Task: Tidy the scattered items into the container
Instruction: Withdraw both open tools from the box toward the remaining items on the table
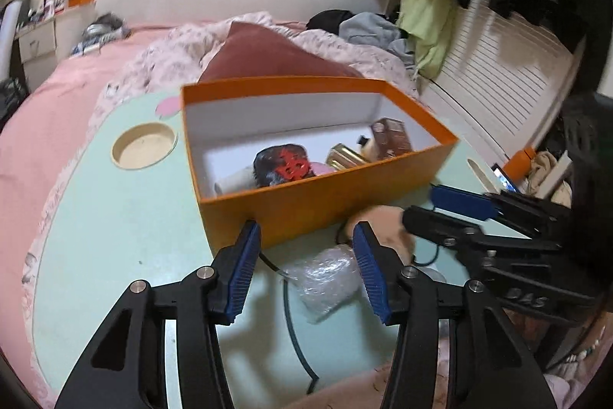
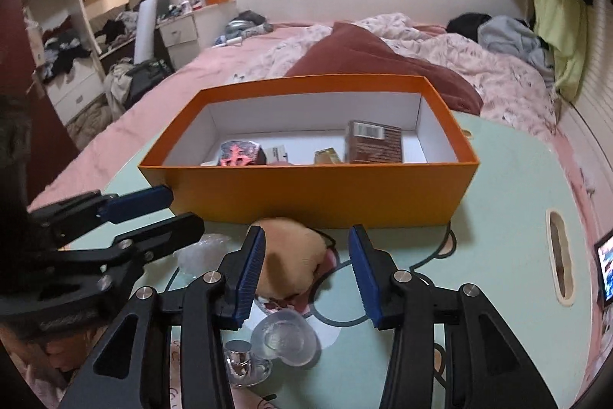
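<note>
An orange box [image 1: 306, 202] [image 2: 314, 194] stands on the pale green table and holds several items, among them a brown carton [image 2: 373, 142] and a dark pouch with a red character [image 1: 285, 167]. My left gripper [image 1: 306, 255] is open and empty above a clear bubble-wrap bag [image 1: 325, 280] in front of the box. My right gripper [image 2: 308, 259] is open and empty over a beige puff [image 2: 291, 255]. A clear plastic cap [image 2: 285, 336] and a small silver piece [image 2: 241, 365] lie below the puff. The puff also shows in the left wrist view [image 1: 383, 225].
The green table [image 1: 115, 217] has a round cup recess [image 1: 143, 144] at its left and a slot [image 2: 557, 255] at its right. It rests on a pink bed [image 2: 191, 83] with a rumpled duvet. A lit phone [image 2: 605, 267] lies at the right edge.
</note>
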Demonstrator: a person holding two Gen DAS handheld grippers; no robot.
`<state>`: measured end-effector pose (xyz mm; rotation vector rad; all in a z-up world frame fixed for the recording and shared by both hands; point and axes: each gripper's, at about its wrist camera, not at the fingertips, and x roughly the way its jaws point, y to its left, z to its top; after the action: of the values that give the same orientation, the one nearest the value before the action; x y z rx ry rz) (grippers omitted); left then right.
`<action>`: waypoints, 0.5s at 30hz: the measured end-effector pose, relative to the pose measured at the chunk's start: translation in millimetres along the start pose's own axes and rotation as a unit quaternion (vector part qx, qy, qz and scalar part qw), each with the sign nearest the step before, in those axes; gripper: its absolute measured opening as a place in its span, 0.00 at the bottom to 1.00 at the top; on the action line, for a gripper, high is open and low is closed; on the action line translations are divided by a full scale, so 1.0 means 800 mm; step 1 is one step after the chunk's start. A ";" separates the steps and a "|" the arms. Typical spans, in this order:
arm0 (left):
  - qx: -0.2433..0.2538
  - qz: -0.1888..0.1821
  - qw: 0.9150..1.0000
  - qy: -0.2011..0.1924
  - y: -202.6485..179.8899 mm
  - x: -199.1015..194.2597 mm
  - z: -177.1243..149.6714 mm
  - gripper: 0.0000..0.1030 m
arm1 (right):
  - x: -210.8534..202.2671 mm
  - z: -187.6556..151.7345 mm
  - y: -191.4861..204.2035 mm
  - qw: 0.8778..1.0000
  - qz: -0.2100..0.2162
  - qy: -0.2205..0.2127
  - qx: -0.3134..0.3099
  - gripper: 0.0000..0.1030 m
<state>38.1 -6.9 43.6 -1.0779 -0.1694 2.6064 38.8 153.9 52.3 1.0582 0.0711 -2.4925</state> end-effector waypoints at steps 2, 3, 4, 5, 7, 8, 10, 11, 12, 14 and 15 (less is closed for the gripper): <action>-0.004 -0.001 1.000 -0.001 0.003 0.005 0.000 0.50 | 0.001 0.001 -0.007 1.000 0.002 0.001 0.012 0.43; -0.006 0.002 1.000 -0.004 0.005 0.007 0.000 0.50 | 0.003 0.001 -0.009 1.000 0.001 0.004 0.019 0.43; -0.008 0.006 1.000 -0.010 0.008 0.009 0.001 0.50 | 0.004 0.002 -0.009 1.000 -0.002 0.007 0.024 0.43; -0.011 0.011 1.000 -0.016 0.011 0.012 0.002 0.50 | 0.006 0.002 -0.011 1.000 -0.003 0.010 0.028 0.43; -0.023 0.014 1.000 -0.012 0.019 0.015 0.003 0.50 | 0.009 0.003 -0.011 0.999 -0.005 0.013 0.031 0.43; -0.025 0.011 1.000 -0.014 0.020 0.013 0.002 0.50 | 0.008 0.003 -0.010 0.999 -0.006 0.012 0.030 0.43; -0.018 0.010 0.999 -0.031 0.015 0.001 -0.002 0.50 | 0.005 0.003 -0.006 1.000 -0.011 0.008 0.025 0.43; -0.014 0.010 0.999 -0.038 0.011 -0.005 -0.005 0.51 | 0.004 0.003 -0.005 1.000 -0.013 0.006 0.023 0.43; -0.011 0.008 0.999 -0.044 0.008 -0.011 -0.008 0.57 | 0.004 0.003 -0.004 1.000 -0.015 0.005 0.021 0.43; -0.007 0.001 0.999 -0.049 0.003 -0.019 -0.013 0.67 | 0.003 0.002 -0.001 1.000 -0.019 0.004 0.018 0.43; -0.002 -0.001 0.999 -0.051 0.000 -0.021 -0.015 0.67 | 0.003 0.002 0.000 1.000 -0.021 0.004 0.016 0.43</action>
<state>57.9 -12.8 46.4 -0.9466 -0.1985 2.6604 36.0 152.6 51.5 1.0916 0.0556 -2.5344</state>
